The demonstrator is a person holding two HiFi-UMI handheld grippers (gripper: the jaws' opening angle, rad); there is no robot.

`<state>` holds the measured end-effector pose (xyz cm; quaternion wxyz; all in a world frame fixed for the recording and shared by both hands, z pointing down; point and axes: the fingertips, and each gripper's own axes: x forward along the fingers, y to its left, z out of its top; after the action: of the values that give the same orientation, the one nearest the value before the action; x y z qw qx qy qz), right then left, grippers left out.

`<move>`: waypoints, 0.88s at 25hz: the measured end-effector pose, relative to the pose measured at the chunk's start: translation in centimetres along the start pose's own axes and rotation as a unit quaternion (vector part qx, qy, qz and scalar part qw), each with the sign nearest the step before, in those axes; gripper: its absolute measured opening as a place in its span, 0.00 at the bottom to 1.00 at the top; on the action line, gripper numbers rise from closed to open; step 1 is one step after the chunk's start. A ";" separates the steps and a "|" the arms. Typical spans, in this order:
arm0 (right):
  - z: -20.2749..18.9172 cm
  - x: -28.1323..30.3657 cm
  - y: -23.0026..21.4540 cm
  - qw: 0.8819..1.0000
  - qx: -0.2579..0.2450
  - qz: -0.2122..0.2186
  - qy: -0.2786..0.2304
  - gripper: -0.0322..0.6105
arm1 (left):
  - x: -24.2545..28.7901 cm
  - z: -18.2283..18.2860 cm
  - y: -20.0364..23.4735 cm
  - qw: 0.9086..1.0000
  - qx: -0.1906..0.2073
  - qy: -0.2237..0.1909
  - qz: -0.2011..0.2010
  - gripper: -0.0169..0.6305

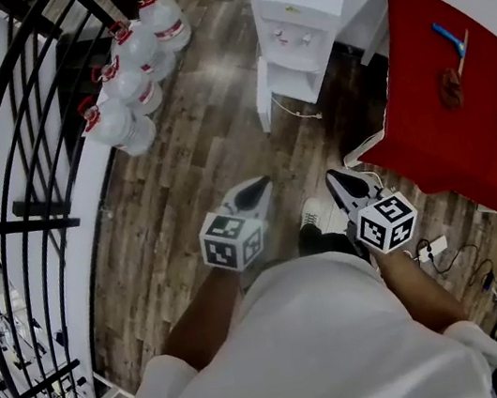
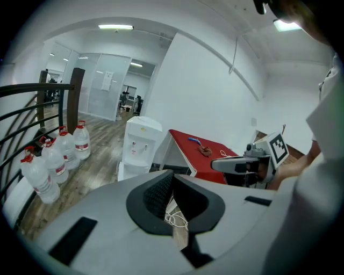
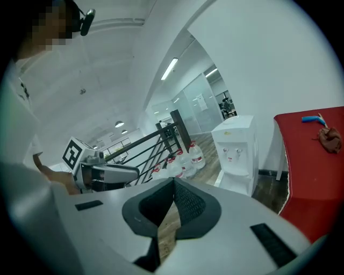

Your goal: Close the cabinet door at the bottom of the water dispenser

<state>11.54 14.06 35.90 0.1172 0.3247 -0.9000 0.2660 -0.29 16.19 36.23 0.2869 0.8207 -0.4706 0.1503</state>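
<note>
The white water dispenser (image 1: 300, 5) stands against the far wall, well ahead of both grippers. Its bottom cabinet door (image 1: 263, 95) hangs open, swung out to the left of the cabinet. The left gripper view shows the dispenser (image 2: 141, 144) beyond the jaws, and it appears too in the right gripper view (image 3: 237, 150). My left gripper (image 1: 261, 187) is held at waist height over the floor, shut with nothing in it. Beside it, my right gripper (image 1: 334, 180) is also shut and empty. Each gripper appears in the other's view: the right gripper (image 2: 223, 165) and the left gripper (image 3: 123, 173).
Several large water jugs (image 1: 135, 66) stand on the wooden floor left of the dispenser, along a black railing (image 1: 30, 175). A red-covered table (image 1: 464, 98) with a blue tool and a cord sits to the right. Cables (image 1: 449, 253) lie on the floor near the person's feet.
</note>
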 end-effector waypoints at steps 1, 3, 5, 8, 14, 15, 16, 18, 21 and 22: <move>0.4 0.5 -1.1 1.000 -0.001 -0.002 0.001 0.06 | 1.0 0.8 0.1 1.000 0.004 0.001 -0.002 0.02; 1.2 1.4 -3.3 1.000 0.001 -0.006 0.003 0.06 | 2.8 2.0 0.4 1.000 0.022 0.008 -0.002 0.02; 1.6 2.5 -5.3 1.000 0.005 -0.006 0.009 0.06 | 4.5 2.8 1.0 0.999 0.042 0.015 0.006 0.02; 1.8 4.1 -7.4 1.000 0.003 -0.003 0.023 0.06 | 6.3 3.7 2.3 0.998 0.052 0.023 0.023 0.02; 1.7 7.0 -9.4 0.999 0.008 -0.006 0.039 0.06 | 7.2 4.5 5.3 0.997 0.048 0.045 0.044 0.03; 1.7 7.8 -9.7 0.999 0.010 -0.006 0.042 0.06 | 7.3 4.7 6.1 0.996 0.049 0.049 0.047 0.02; 1.7 8.6 -9.9 0.999 0.013 -0.007 0.045 0.06 | 7.5 4.8 7.0 0.996 0.048 0.052 0.050 0.02; 1.6 10.3 -10.2 0.998 0.018 -0.009 0.054 0.06 | 7.8 5.0 8.7 0.996 0.042 0.056 0.051 0.02; 1.7 13.0 -10.3 0.997 0.014 -0.018 0.069 0.07 | 8.7 5.4 11.4 0.996 0.043 0.063 0.044 0.02; 1.8 14.1 -10.5 0.997 0.010 -0.024 0.074 0.07 | 9.1 5.6 12.5 0.996 0.047 0.066 0.041 0.02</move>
<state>7.52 -1.06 44.01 0.1870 0.3263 -0.8783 0.2953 -6.48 1.67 40.61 0.2722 0.8018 -0.4761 0.2374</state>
